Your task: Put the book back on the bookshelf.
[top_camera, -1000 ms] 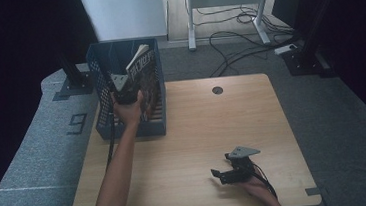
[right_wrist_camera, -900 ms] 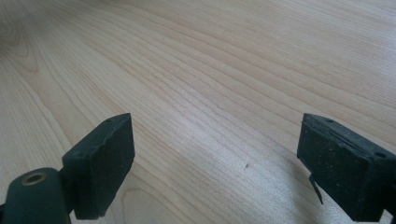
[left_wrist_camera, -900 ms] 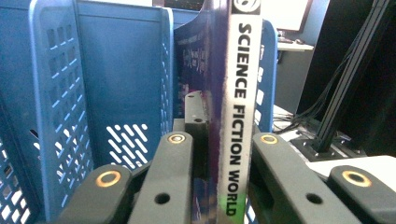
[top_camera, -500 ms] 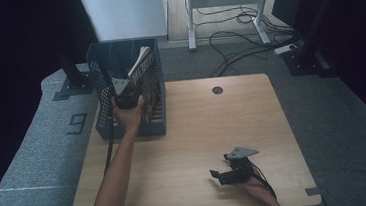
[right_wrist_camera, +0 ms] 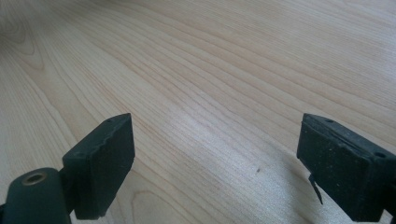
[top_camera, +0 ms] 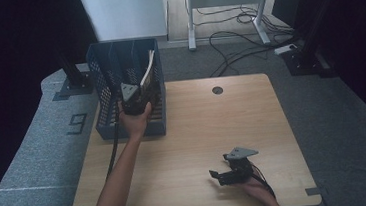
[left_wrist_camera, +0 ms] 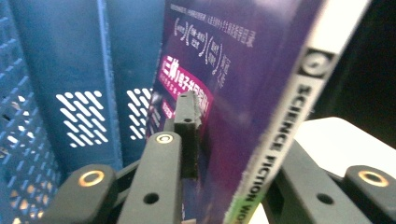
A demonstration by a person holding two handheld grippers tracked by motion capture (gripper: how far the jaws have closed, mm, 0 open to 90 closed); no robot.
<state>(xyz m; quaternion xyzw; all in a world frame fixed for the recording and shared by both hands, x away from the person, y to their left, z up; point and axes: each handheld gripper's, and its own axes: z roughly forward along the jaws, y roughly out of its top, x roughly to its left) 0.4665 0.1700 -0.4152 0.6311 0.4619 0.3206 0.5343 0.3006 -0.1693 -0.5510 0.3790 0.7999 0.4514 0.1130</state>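
Note:
A blue perforated file basket (top_camera: 104, 92) stands at the table's far left corner. Inside it a book (top_camera: 148, 66) with a purple cover (left_wrist_camera: 219, 70) and a white spine leans upright in the right compartment. My left gripper (top_camera: 142, 94) reaches into the basket with the book between its jaws (left_wrist_camera: 233, 154). Those jaws have just been opening, and the pads look slightly off the cover and spine. My right gripper (top_camera: 216, 176) rests low over the wooden table (top_camera: 213, 125) near the front edge. It is open (right_wrist_camera: 215, 163) with nothing but bare wood between its pads.
The basket's dividers (left_wrist_camera: 105, 70) rise to the left of the book. A round cable hole (top_camera: 217, 90) sits near the table's far edge. Grey floor mats surround the table; a desk frame and cables (top_camera: 235, 33) lie beyond it.
The left hand has lowered the book further into the basket, so it now stands more upright, and the jaws have widened. The right gripper has stayed in place.

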